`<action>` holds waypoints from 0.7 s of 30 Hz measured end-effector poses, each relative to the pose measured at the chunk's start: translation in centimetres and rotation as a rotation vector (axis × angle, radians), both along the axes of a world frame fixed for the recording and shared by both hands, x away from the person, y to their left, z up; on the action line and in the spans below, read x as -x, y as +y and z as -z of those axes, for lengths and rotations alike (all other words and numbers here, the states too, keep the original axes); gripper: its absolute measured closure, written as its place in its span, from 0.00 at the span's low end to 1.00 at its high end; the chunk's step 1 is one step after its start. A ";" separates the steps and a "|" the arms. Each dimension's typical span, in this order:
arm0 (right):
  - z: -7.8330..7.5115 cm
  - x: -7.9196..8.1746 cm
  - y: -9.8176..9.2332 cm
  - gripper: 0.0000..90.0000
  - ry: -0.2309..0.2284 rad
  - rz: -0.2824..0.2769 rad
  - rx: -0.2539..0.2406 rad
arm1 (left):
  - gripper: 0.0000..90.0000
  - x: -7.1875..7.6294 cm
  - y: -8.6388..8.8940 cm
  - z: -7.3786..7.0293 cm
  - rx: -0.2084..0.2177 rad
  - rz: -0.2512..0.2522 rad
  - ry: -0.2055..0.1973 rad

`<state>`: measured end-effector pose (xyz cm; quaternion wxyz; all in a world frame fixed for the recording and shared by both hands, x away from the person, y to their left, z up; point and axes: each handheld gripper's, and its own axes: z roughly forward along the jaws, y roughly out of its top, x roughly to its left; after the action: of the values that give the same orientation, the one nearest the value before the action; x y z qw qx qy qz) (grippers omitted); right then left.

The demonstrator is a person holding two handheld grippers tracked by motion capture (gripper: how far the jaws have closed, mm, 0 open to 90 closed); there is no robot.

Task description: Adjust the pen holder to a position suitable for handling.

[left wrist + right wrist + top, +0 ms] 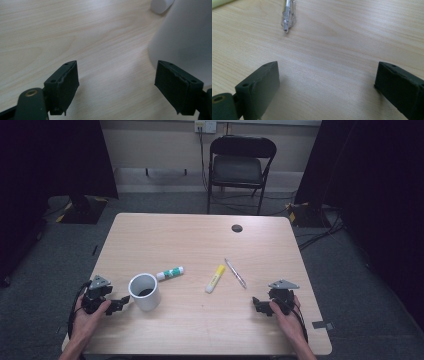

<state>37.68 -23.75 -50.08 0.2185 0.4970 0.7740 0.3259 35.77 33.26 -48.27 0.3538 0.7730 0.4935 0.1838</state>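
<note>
Now, from the high view, my left gripper (121, 301) sits at the near left of the table (200, 235), its tips just beside the white cup (144, 291), which stands upright right ahead of it. Past the cup, a glue stick (170, 273) with a green label lies flat. My right gripper (256, 304) rests at the near right, with nothing between its jaws. Ahead of it and toward my left gripper lie a yellow marker (215, 278) and a clear pen (235, 272), side by side but apart. A black folding chair (240, 167) stands beyond the far edge.

Along my left gripper (116, 82), the jaws stand wide with only bare wood between them. The cup (185, 37) rises just beyond the right-hand jaw, very close; I cannot tell if it touches.

Along my right gripper (327, 85), the jaws are wide apart and hold nothing. The pen (287, 15) lies ahead of the left-hand jaw, well clear, its tip pointing back at me.
</note>
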 end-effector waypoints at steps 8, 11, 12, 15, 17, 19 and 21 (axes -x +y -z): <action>0.0 0.0 0.0 0.05 0.001 0.003 -0.001 | 0.28 0.6 -0.1 -2.1 0.053 0.005 -0.048; 0.0 0.0 0.0 0.05 -0.001 0.001 0.000 | 0.30 0.9 0.2 -3.0 0.118 -0.006 -0.083; 0.0 0.0 0.0 0.05 0.000 -0.001 -0.001 | 0.31 1.0 0.1 -3.4 0.111 -0.013 -0.107; 0.0 0.0 0.0 0.05 0.000 -0.003 -0.001 | 0.33 1.1 0.2 -4.1 0.182 -0.022 -0.137; 0.0 0.0 0.0 0.05 -0.001 -0.004 0.000 | 0.37 1.1 0.1 -4.6 0.161 -0.012 -0.153; 0.0 0.0 0.0 0.05 -0.001 -0.004 0.000 | 0.37 1.2 0.0 -5.1 0.147 -0.007 -0.171; 0.0 0.0 0.0 0.05 0.001 -0.004 -0.001 | 0.37 1.5 -0.4 -6.0 0.151 0.032 -0.193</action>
<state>37.63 -23.76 -50.08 0.2173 0.4958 0.7748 0.3267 34.24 32.84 -42.26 0.4597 0.7306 0.4573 0.2141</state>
